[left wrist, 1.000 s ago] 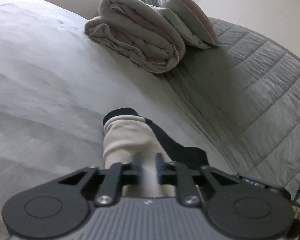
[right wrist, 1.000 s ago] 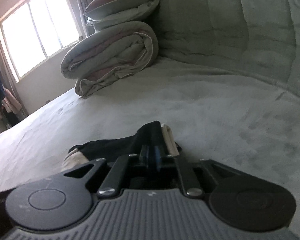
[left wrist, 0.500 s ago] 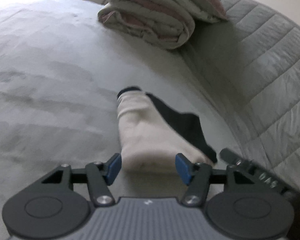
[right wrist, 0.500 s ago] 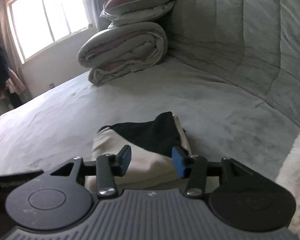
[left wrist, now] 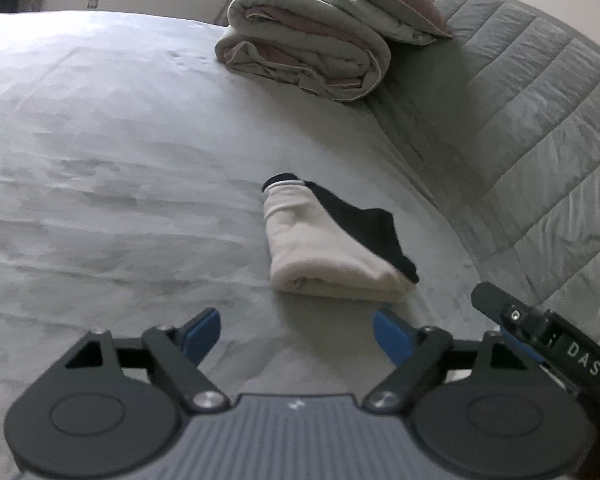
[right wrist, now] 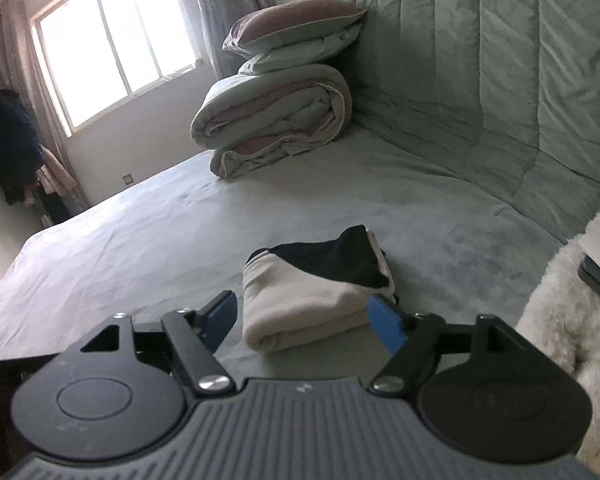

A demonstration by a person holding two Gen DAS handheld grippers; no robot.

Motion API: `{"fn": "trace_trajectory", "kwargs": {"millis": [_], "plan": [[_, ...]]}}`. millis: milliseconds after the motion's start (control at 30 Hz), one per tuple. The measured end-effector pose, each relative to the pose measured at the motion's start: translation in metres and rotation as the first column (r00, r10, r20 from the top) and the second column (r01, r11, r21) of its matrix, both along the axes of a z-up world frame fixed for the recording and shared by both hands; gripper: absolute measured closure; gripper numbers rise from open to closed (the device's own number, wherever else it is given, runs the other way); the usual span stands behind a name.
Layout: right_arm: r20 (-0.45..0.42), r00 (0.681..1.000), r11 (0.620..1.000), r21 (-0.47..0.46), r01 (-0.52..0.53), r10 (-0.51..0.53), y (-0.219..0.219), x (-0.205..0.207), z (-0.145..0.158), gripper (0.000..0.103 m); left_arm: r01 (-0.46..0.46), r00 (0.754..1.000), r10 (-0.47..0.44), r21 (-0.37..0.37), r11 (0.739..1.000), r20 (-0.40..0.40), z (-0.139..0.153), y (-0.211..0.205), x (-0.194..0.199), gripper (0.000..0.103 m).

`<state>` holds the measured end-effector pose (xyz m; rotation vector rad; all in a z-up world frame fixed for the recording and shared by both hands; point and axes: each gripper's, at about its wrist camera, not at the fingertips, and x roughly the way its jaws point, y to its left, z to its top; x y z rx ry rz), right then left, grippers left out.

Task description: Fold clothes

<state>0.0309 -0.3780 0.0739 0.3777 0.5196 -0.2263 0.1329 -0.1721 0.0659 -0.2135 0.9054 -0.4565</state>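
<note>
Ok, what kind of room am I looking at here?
Most likely a bedroom. A wide bed fills the view, with a rolled duvet and pillows stacked against a quilted headboard, and a small folded garment lying on the sheet.

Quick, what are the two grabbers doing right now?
Left gripper: opening, holding nothing.
Right gripper: opening, holding nothing; folded garment lies free.

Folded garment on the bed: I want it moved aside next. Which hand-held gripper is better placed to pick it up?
Right, probably. The folded garment lies just beyond the right hand-held gripper, whose jaws are opening; the left hand-held gripper sits farther back.
</note>
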Motion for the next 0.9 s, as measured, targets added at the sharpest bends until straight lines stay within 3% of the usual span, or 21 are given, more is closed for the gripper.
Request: {"fn": "trace_trajectory", "kwargs": {"millis": [167, 367, 533, 667, 900], "plan": [[-0.040, 0.999, 0.999, -0.034, 0.008, -0.010, 0.012, -0.009, -0.015, 0.005, -0.007, 0.999, 0.013, 0.131, 0.991, -0.048, -0.014, 0.002, -0.014, 0.005], [-0.098, 0.995, 0.997, -0.077, 0.011, -0.018, 0.017, -0.009, -0.029, 0.000, 0.019, 0.993, 0.013, 0.265, 0.964, -0.121, -0.041, 0.000, -0.022, 0.001], [-0.127, 0.992, 0.997, -0.080, 0.016, -0.026, 0.019, -0.008, -0.035, 0.000, -0.011, 0.998, 0.036, 0.391, 0.920, -0.058, -0.052, -0.006, -0.029, 0.001], [-0.159, 0.987, 0.996, -0.089, 0.020, -0.034, 0.021, -0.006, -0.043, 0.000, -0.082, 0.996, 0.089, 0.394, 0.916, 0.000, -0.052, -0.001, -0.029, 0.001], [-0.195, 0.981, 0.997, -0.083, 0.002, -0.018, 0.022, -0.005, -0.053, 0.000, -0.105, 0.993, 0.119, 0.339, 0.935, -0.021, -0.053, 0.003, -0.029, 0.001]]}}
